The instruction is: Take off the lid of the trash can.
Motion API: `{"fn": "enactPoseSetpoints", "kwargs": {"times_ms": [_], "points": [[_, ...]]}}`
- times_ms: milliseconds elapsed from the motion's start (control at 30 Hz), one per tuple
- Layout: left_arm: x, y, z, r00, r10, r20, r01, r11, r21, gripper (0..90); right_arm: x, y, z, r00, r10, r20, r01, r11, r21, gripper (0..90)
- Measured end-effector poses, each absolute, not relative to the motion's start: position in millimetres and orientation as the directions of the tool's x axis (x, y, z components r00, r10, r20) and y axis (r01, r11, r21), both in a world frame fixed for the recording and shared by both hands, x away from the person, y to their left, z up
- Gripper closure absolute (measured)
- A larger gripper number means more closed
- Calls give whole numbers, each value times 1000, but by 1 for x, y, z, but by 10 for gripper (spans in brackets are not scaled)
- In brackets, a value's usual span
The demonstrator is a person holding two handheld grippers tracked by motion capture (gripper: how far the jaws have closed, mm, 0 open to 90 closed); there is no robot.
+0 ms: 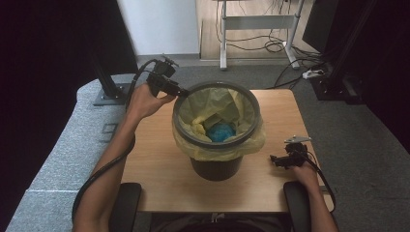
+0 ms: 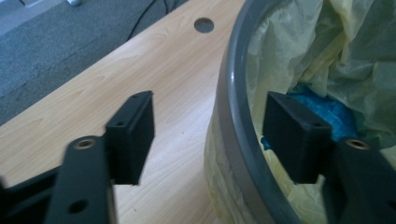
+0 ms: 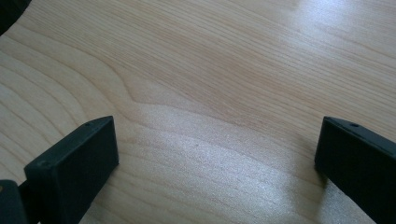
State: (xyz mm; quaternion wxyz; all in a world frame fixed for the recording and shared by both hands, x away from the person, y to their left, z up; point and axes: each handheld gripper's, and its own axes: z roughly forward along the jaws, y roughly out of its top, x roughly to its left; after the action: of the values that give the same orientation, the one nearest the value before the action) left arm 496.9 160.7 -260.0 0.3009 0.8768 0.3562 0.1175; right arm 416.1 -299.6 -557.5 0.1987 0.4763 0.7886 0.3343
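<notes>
The bin's grey ring (image 2: 233, 135) is being straddled by the left gripper (image 2: 210, 135), open, not squeezing yet. The ring is sitting on the bin (image 1: 216, 166); lifting is being left. The right gripper (image 3: 217, 154) is being rested open, empty.

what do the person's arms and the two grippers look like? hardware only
Both forearms are bare, no sleeves in view. The left gripper and right gripper are black, each trailing a thick black cable. The right one carries a grey three-cornered plate on top. The jaws end in flat rectangular black pads with small round holes behind them.
</notes>
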Motion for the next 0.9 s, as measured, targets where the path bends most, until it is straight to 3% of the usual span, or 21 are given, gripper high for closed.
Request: {"fn": "enactPoseSetpoints", "kwargs": {"times_ms": [33,133,167,367,900], "points": [[497,158,-261,717,697,-1,556,-571,604,433,416,-300,-557,-468,884,5,618,323,716,0],[499,152,-263,723,691,15,556,-594,581,488,416,-299,-557,-469,883,5,618,324,716,0],[499,151,-263,728,686,8,557,-598,577,559,416,-299,-557,-470,883,5,618,324,716,0],[498,143,-260,730,683,-3,564,-600,567,764,416,-299,-558,-471,882,4,617,326,717,0],[501,156,-249,694,712,-108,621,-516,590,785,415,-299,-558,-474,881,4,616,328,717,0]]}}
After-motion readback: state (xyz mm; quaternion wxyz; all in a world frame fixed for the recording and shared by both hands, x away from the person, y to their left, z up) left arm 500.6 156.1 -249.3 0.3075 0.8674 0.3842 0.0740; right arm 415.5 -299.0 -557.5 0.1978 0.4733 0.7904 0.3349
